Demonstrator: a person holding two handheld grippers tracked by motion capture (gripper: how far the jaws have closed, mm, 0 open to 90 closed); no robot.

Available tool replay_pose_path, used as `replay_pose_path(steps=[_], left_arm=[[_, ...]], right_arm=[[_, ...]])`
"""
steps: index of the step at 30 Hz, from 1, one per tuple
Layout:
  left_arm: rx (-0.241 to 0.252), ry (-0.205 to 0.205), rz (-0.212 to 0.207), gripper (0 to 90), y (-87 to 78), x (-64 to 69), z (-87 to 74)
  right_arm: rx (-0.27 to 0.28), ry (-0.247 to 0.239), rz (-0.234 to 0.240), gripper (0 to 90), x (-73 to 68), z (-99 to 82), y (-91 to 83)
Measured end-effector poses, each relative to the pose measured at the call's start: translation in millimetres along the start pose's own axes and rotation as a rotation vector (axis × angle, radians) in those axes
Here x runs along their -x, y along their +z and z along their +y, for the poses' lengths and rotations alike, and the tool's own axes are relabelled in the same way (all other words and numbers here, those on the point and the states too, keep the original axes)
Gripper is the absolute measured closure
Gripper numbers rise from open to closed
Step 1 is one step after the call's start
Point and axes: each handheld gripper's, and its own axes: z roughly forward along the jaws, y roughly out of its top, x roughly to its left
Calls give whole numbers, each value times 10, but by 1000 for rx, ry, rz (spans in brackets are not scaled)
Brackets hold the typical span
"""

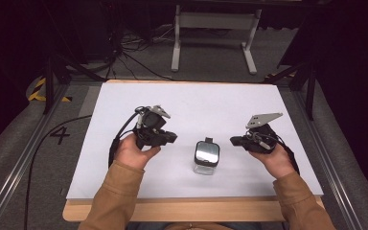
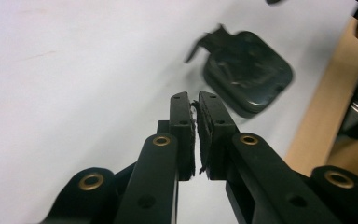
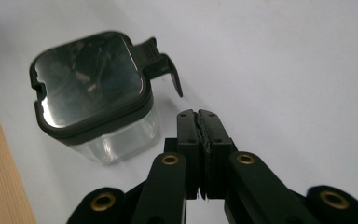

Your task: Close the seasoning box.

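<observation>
Hovering my left gripper (image 1: 171,138) and right gripper (image 1: 234,140) either side of the lidded jar (image 1: 206,156); both jaws pinched together, empty; jar untouched, lid on; nothing started, I'd judge.

Clear plastic jar (image 3: 121,140), glossy black lid (image 3: 88,74), matt white sheet (image 1: 196,100)

Your sleeves (image 1: 115,191) are tan-brown, and each black gripper, left (image 1: 171,138) and right (image 1: 235,140), carries brass-ringed holes on its jaw links, a grey three-cornered plate (image 1: 263,119) on top and a trailing black cable (image 1: 120,134).
</observation>
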Motion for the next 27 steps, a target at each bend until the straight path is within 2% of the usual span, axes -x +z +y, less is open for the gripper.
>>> replay_pose_path(steps=[2, 5, 6, 8, 13, 19, 27], left_arm=[[28, -21, 29, 841, -49, -64, -32], [41, -49, 45, 831, -98, -140, -72], [41, -49, 45, 830, -98, -140, -72], [50, -64, 53, 828, -126, -179, -92], [50, -83, 56, 821, -144, -221, -113], [51, -95, 66, 819, -154, -249, -128], [43, -103, 79, 814, -164, -276, -165]], right_arm=[[-24, -3, 2, 884, 4, -21, 30], [-61, -4, 21, 888, 19, -47, 76], [-61, -4, 21, 888, 19, -47, 76], [-100, -13, 36, 891, 19, -64, 129], [-157, -31, 54, 891, -22, -80, 233], [-186, -46, 76, 891, -72, -86, 339], [-194, -62, 96, 892, -159, -62, 483]])
